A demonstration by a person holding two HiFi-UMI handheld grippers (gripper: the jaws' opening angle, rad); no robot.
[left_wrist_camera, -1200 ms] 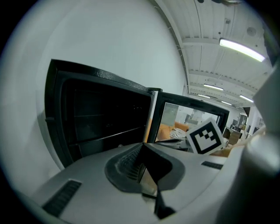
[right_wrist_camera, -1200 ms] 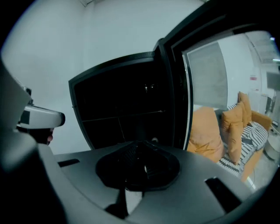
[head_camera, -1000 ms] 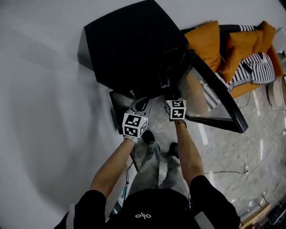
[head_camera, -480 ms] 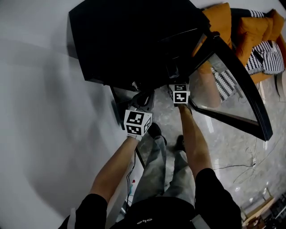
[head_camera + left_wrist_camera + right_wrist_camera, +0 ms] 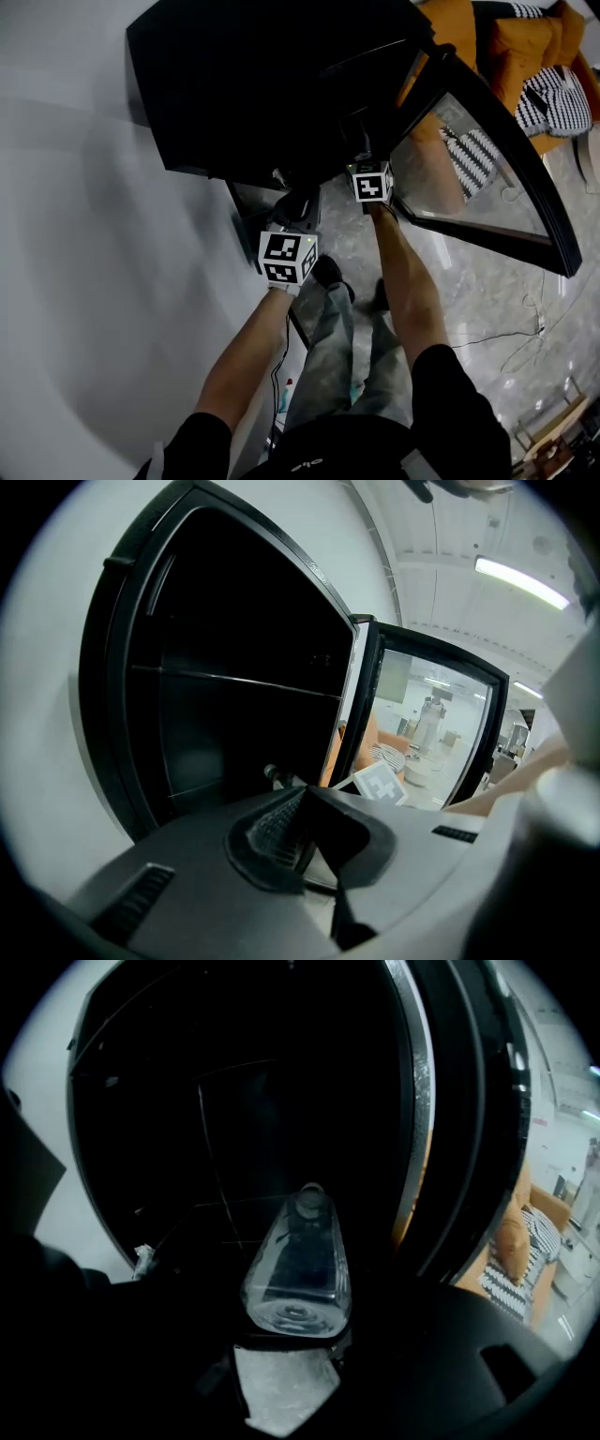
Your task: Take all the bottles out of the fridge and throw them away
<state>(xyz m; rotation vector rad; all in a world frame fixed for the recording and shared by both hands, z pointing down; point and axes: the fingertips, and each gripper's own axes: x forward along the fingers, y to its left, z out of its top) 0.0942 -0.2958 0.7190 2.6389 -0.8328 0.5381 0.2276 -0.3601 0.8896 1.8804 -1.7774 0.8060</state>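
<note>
A plain white wall [image 5: 66, 187] fills the left side of the head view. The floor [image 5: 487, 291] is glossy grey stone with pale veining, and thin cables [image 5: 497, 339] trail across it at right. An orange sofa [image 5: 520, 45] stands at the upper right with a black-and-white striped cushion [image 5: 555, 98] on it. Overhead, a long strip light [image 5: 520, 581] glows on the white panelled ceiling [image 5: 441, 583].

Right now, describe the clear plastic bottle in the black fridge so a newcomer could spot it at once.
Start at the black fridge with its glass-paned door swung open. In its dark interior lies a clear plastic bottle, round base facing out, cap pointing inward; it is the only bottle showing there.
</note>
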